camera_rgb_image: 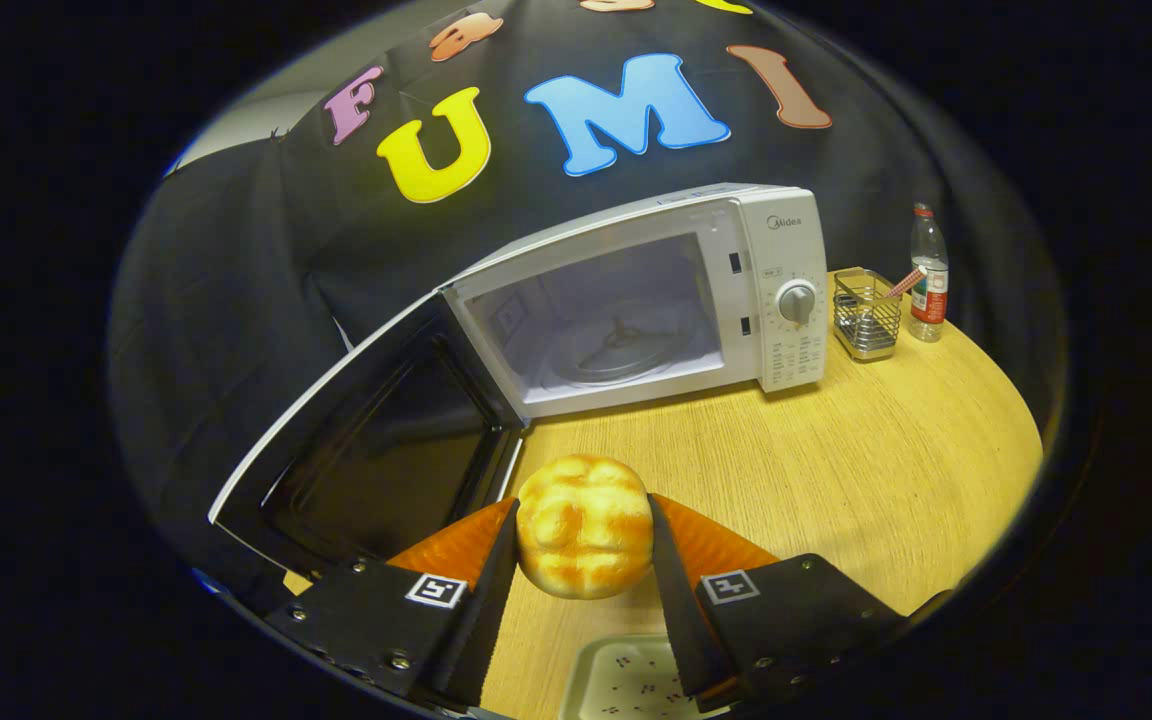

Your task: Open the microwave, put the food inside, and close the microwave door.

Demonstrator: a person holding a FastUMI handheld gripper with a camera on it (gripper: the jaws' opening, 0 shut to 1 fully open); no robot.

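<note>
I have the bun (584,540) clamped in the gripper (584,560): both fingers (481,590) press against its sides, one on each flank, and it sits high between them, lifted clear of the bench (836,450). The bun is round, golden and lumpy on top (it looks like a soft bread roll, though I cannot tell whether it is real food or a toy).

Straight ahead of the fingers, beyond the bun, stands the microwave (656,300) on the wooden bench. Its door (376,440) is swung wide open to the left, the dark window panel facing up towards me, and the lower edge of the door reaches close to the left finger. The cavity is lit and open to view, with the glass turntable (626,350) lying on its floor. The control panel with its round dial (797,301) is on the right side of the microwave.

To the right of the microwave, near the back of the bench, I see a small wire basket (866,315), and just beside it an upright plastic bottle (928,275) with a red cap. Below the bun, between the bases of the fingers, a pale tray (621,680) rests on the bench.
</note>
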